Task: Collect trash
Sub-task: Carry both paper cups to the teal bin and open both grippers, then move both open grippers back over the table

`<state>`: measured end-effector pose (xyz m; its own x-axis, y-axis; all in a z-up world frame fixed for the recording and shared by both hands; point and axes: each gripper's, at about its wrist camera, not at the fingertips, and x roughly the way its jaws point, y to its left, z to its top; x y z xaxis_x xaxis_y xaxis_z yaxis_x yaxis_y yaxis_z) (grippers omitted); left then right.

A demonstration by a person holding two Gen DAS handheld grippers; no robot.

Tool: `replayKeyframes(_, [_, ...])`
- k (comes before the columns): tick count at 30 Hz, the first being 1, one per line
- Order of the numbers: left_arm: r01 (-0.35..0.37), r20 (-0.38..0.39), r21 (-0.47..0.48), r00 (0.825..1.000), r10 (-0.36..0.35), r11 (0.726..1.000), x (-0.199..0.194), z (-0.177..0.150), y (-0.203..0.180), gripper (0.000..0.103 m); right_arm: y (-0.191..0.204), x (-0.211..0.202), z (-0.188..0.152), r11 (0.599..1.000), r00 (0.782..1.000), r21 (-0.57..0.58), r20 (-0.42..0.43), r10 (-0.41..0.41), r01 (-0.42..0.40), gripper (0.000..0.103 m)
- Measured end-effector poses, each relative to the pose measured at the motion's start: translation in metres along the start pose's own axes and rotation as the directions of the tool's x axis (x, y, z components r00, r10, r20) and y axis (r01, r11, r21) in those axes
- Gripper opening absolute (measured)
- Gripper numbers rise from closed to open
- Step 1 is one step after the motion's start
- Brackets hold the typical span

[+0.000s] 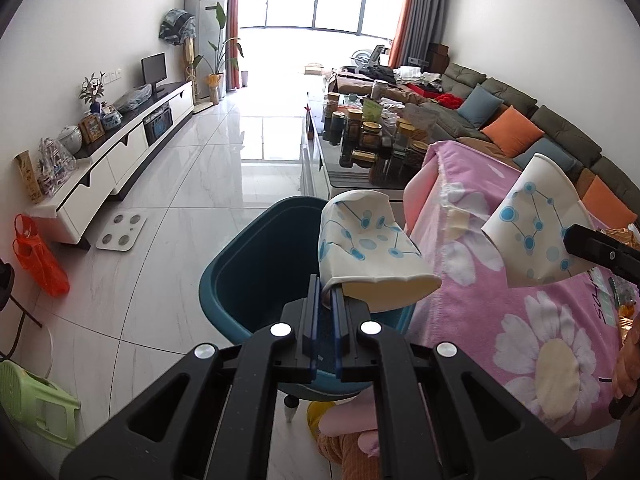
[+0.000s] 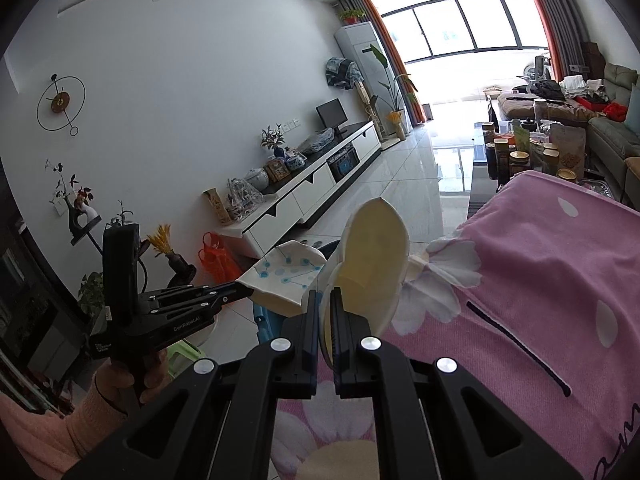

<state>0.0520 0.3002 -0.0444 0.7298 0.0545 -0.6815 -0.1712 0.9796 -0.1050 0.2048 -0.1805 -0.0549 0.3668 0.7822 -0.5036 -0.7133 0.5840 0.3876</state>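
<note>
My left gripper (image 1: 326, 300) is shut on the rim of a crumpled white paper cup with blue dots (image 1: 368, 248). It holds the cup over the open teal bin (image 1: 248, 264) on the floor. At the right, my right gripper (image 1: 572, 240) is shut on a second dotted paper cup (image 1: 532, 224) above the pink flowered blanket (image 1: 520, 320). In the right wrist view the right gripper (image 2: 326, 300) pinches that cup's wall (image 2: 376, 256), its cream inside facing me. The left gripper (image 2: 245, 291), held by a hand, carries the first cup (image 2: 288, 274) beside it.
The blanket-covered table (image 2: 540, 280) fills the right side. Behind it stand a glass coffee table with several jars (image 1: 368, 136) and a long sofa (image 1: 520, 120). A white TV cabinet (image 1: 120, 160), an orange bag (image 1: 38, 256), a floor scale (image 1: 120, 232) and a green stool (image 1: 36, 404) lie left.
</note>
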Motion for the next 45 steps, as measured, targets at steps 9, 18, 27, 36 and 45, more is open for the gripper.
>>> replayKeyframes(9, [-0.051, -0.065, -0.061, 0.997, 0.047, 0.997, 0.031, -0.013, 0.035, 0.006, 0.013, 0.059, 0.009, 1.000, 0.993, -0.008, -0.113, 0.019, -0.020, 0.005])
replayKeyframes(18, [-0.063, -0.139, -0.106, 0.989, 0.048, 0.992, 0.083, -0.018, 0.019, 0.008, 0.024, 0.105, 0.012, 0.999, 0.980, -0.032, -0.200, -0.015, 0.009, 0.007])
replayKeyframes(27, [-0.041, -0.110, -0.091, 0.993, 0.031, 0.995, 0.095, -0.020, 0.001, 0.038, 0.022, 0.090, 0.005, 0.999, 0.983, -0.029, -0.182, -0.033, 0.028, 0.010])
replayKeyframes(36, [0.067, 0.079, 0.047, 0.994, -0.070, 0.997, 0.033, -0.014, -0.064, 0.071, 0.023, 0.015, -0.003, 0.996, 0.996, -0.066, -0.057, -0.063, 0.059, 0.031])
replayKeyframes(45, [0.289, 0.093, 0.222, 0.945, -0.315, 0.931, 0.001, -0.021, -0.169, 0.076, -0.002, -0.079, -0.023, 0.985, 0.982, -0.002, 0.079, -0.174, 0.175, 0.042])
